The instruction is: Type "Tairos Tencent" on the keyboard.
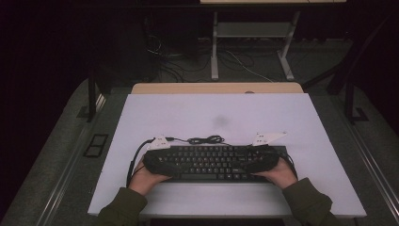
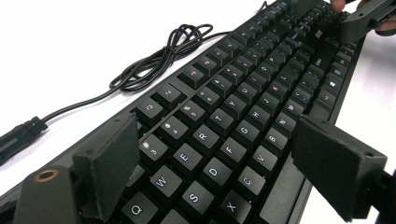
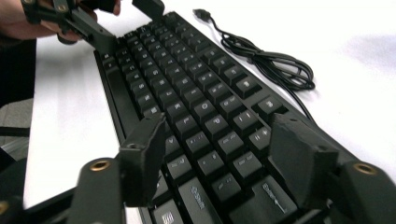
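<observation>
**Both grippers astride the keyboard ends, jaws apart: risks and view notes**

Setup: the black full-size plastic keyboard (image 1: 214,162) lies flat near the front edge of the white table top (image 1: 211,113), long side facing the person. Its thin black cable (image 1: 205,139) sits in a loose coil on the table just behind it.

Left gripper (image 2: 210,154): jaws stand apart over the letter keys at the keyboard's left end, pads not pressing on anything. Right gripper (image 3: 219,154): jaws also apart, spanning the keys at the right end; nothing clamped.

Risks, as I judge them:
- Closing either gripper here would bring the pads against keycaps rather than the case edges. Caps could depress, tilt or pop off.
- Lifting by one end only would swing the long body and let it slip.
- The coiled cable trails free; a slide or lift could drag it, and the plug could snag.
- The keyboard sits close to the front edge, so a pull toward the person could carry it off the table.

View notes:
- The high view gives the overall layout, both hands, and the distance to the table edges, but hides the jaw gaps.
- The left gripper view shows key legends and the pad clearance.
- The right gripper view shows the USB plug (image 3: 201,13) lying free, and the left gripper at the far end.
</observation>
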Available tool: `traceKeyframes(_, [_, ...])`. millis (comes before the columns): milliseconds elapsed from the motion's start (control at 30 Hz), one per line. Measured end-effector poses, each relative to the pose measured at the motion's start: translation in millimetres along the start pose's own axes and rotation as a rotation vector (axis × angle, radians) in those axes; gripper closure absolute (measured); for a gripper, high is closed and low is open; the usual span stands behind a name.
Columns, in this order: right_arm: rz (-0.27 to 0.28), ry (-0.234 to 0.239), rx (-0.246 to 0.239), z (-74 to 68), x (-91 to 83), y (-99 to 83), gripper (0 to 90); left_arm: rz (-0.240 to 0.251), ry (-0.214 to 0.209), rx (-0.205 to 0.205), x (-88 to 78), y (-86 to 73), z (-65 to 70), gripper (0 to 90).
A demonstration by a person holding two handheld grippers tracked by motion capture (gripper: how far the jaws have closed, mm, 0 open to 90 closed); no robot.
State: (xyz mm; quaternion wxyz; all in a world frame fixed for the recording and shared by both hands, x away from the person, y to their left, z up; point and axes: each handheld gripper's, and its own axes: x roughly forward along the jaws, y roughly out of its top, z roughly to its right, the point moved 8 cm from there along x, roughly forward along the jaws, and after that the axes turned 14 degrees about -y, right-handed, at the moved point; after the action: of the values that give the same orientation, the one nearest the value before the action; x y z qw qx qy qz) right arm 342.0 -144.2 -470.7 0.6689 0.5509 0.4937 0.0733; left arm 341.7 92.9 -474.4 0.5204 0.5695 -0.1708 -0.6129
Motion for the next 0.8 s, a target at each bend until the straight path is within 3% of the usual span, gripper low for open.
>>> traceKeyframes(267, [0.023,0.002,0.017,-1.6,4.6,11.7,26.8,0.004,-0.004,-0.006,0.4,0.3,0.8,14.7])
traceKeyframes(400, [0.028,0.001,0.0,-3.5,8.5,16.1,23.6,0.0,-0.003,-0.002,0.8,0.6,1.3,14.7])
traceKeyframes(533, [0.054,0.014,0.022,-5.3,10.9,23.7,20.9,0.008,0.001,-0.004,-0.3,1.1,0.1,15.2])
traceKeyframes(800, [0.077,0.003,0.01,-8.2,19.3,31.3,20.0,0.022,0.01,-0.01,-1.8,2.6,-0.9,16.8])
